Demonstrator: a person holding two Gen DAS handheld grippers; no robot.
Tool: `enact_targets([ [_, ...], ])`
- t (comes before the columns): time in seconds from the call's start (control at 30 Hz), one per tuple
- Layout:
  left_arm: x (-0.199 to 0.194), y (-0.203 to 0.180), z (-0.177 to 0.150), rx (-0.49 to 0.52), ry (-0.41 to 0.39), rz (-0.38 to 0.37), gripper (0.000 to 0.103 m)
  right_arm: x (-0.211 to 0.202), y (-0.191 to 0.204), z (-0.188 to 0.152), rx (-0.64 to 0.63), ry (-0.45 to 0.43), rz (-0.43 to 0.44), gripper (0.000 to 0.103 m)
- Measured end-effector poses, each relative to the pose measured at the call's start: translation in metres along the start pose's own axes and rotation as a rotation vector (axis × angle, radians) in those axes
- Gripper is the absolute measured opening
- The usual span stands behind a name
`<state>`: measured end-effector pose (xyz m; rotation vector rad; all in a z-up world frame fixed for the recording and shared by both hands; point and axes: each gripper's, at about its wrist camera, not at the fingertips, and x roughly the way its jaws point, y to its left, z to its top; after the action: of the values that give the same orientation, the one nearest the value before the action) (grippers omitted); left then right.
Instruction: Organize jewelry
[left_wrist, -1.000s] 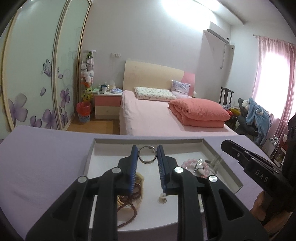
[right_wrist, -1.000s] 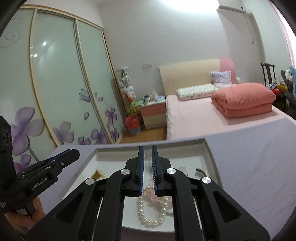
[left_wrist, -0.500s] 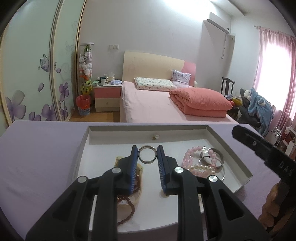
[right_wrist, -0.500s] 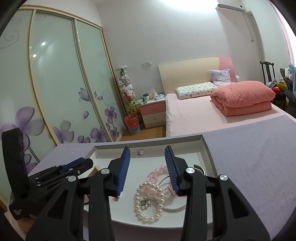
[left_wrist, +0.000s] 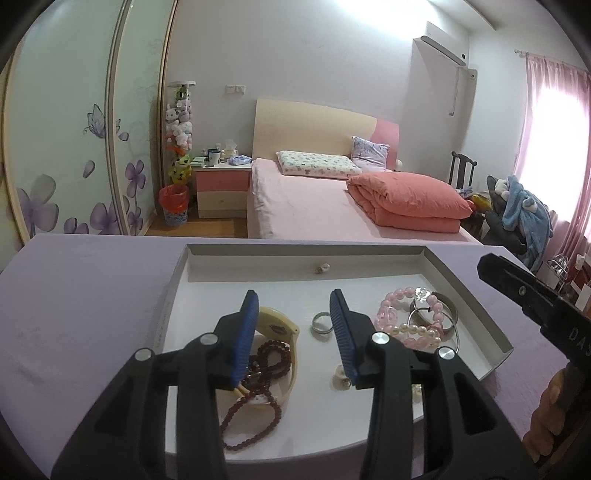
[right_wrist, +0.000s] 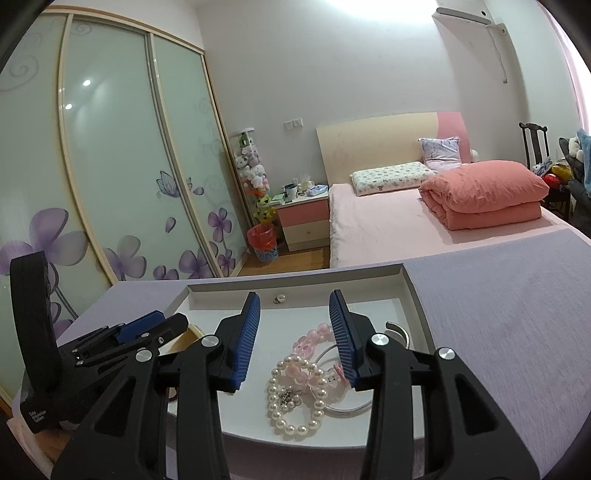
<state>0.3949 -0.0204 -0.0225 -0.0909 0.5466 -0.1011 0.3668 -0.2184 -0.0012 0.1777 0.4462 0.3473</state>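
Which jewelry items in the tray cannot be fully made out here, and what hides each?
- Dark red bead strand: left wrist view, partly behind the left gripper's fingers.
- Silver bangle: right wrist view, mostly behind the right gripper.
- Small earring by the tray's far wall: too small to identify.

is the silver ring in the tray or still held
In the tray. The silver ring lies flat on the white tray floor, between the left tool's opening blue pads, touching neither.

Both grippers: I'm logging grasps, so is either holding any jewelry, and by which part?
Nothing is held. The left gripper, jaws opening, and the right gripper are empty above the tray.
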Motion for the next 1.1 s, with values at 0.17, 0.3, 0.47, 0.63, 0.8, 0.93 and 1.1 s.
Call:
enact_targets([
  [0.17, -0.016, 0.003, 0.000, -0.005, -0.013, 0.007, 0.041, -0.013, 0.004, -0.005, -0.006, 0.001, -0.005, 0.041],
  [0.3, -0.039, 0.008, -0.002, -0.011, -0.027, 0.016, 0.041, -0.028, 0.010, -0.012, -0.013, 0.013, -0.008, 0.044],
  [0.47, -0.078, 0.012, -0.008, -0.003, -0.062, 0.029, 0.046, -0.054, 0.016, -0.025, -0.012, 0.036, -0.012, 0.049],
  [0.63, -0.119, 0.014, -0.022, 0.002, -0.081, 0.032, 0.050, -0.083, 0.022, -0.042, -0.005, 0.058, -0.016, 0.051],
  [0.8, -0.156, 0.017, -0.042, -0.006, -0.095, 0.030, 0.057, -0.105, 0.033, -0.053, -0.016, 0.067, -0.026, 0.056],
  [0.93, -0.183, 0.020, -0.060, -0.023, -0.091, 0.027, 0.064, -0.127, 0.043, -0.062, -0.042, 0.057, -0.042, 0.067],
  [1.1, -0.221, 0.024, -0.085, -0.051, -0.116, 0.036, 0.087, -0.152, 0.051, -0.073, -0.083, 0.026, -0.064, 0.093],
])
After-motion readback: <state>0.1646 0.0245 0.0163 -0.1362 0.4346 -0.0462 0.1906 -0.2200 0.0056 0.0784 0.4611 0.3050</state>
